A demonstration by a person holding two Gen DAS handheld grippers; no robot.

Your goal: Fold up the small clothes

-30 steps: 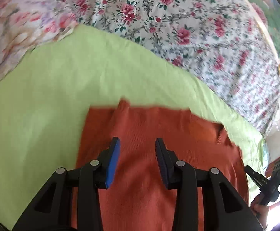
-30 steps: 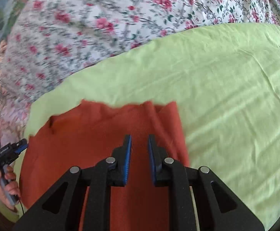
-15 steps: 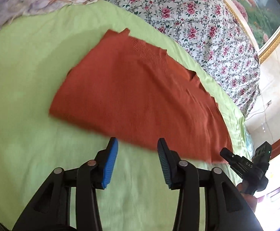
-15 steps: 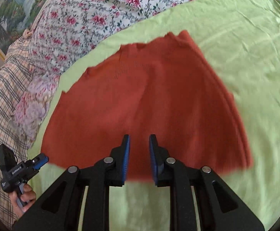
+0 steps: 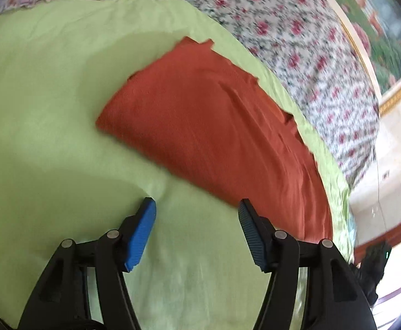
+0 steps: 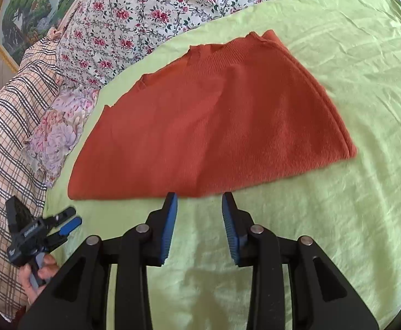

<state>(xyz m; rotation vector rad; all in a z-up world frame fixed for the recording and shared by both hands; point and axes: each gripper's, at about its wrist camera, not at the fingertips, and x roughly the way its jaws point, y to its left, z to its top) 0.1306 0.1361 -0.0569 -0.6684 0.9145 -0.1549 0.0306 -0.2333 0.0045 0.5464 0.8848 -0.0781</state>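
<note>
Rust-orange knitted garment (image 6: 208, 115) lies flat on the lime-green bed sheet (image 6: 338, 220), folded over on itself, ribbed edge and notched corners at the far side, away from both pairs of tongs. One second ago both tongs stood over the knit, with orange cloth under and between the blades. Now both are drawn back off it: the near folded edge lies just ahead of the right tongs (image 6: 199, 196), and ahead and to the right of the left tongs (image 5: 196, 202).

Left tongs: jaws have just been opening, now well apart, only green sheet between them. Right tongs: jaws have also just been opening, a moderate gap, nothing between them; their tips sit just short of the garment's near edge, not on it. The left tongs also show at the lower left of the right wrist view, beside the orange corner, held in a hand (image 6: 39, 273).

Floral bedspread (image 6: 150, 13) and checked cloth (image 6: 2, 126) lie beyond and to the left of the right tongs.

Judgement: one fold looks laid down and let go. Garment is still wide, so a further fold across seems due; fresh grips on an edge or corners are needed first.
</note>
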